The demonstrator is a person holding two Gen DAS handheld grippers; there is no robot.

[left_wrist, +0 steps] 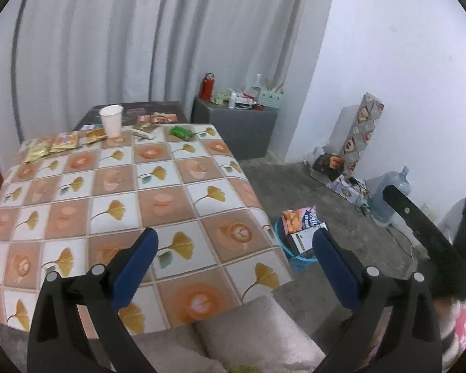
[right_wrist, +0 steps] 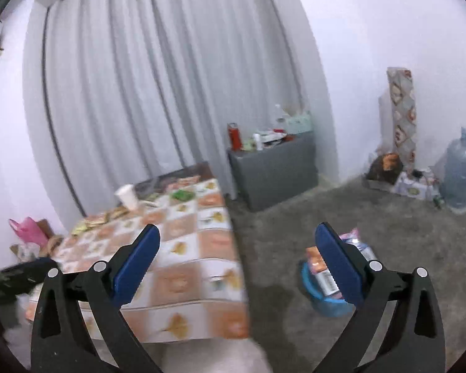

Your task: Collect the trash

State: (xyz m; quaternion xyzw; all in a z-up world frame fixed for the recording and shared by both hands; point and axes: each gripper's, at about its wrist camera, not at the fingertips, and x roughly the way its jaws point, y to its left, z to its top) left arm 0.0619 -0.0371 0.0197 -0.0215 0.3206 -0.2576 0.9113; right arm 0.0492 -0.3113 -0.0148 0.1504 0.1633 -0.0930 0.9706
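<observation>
A table with a leaf-patterned cloth (left_wrist: pixel 171 199) carries trash along its far edge: a white paper cup (left_wrist: pixel 111 120), yellow and orange snack wrappers (left_wrist: pixel 52 144), a flat packet (left_wrist: pixel 144 130) and a green wrapper (left_wrist: pixel 180 132). On the floor to its right stands a blue bin (left_wrist: pixel 298 259) stuffed with cartons and packets (left_wrist: pixel 298 219). My left gripper (left_wrist: pixel 235 236) hangs open and empty over the table's near right corner. My right gripper (right_wrist: pixel 238 228) is open and empty too, higher up, between the table (right_wrist: pixel 202 248) and the bin (right_wrist: pixel 326 306). The right wrist view is blurred.
A grey cabinet (left_wrist: pixel 236 127) with bottles and clutter stands by the curtain. A water jug (left_wrist: pixel 388 192), boxes and cables lie along the right wall. A pink bag (right_wrist: pixel 29 231) sits on the floor left of the table. A pale cushion (left_wrist: pixel 248 335) lies below the table's near edge.
</observation>
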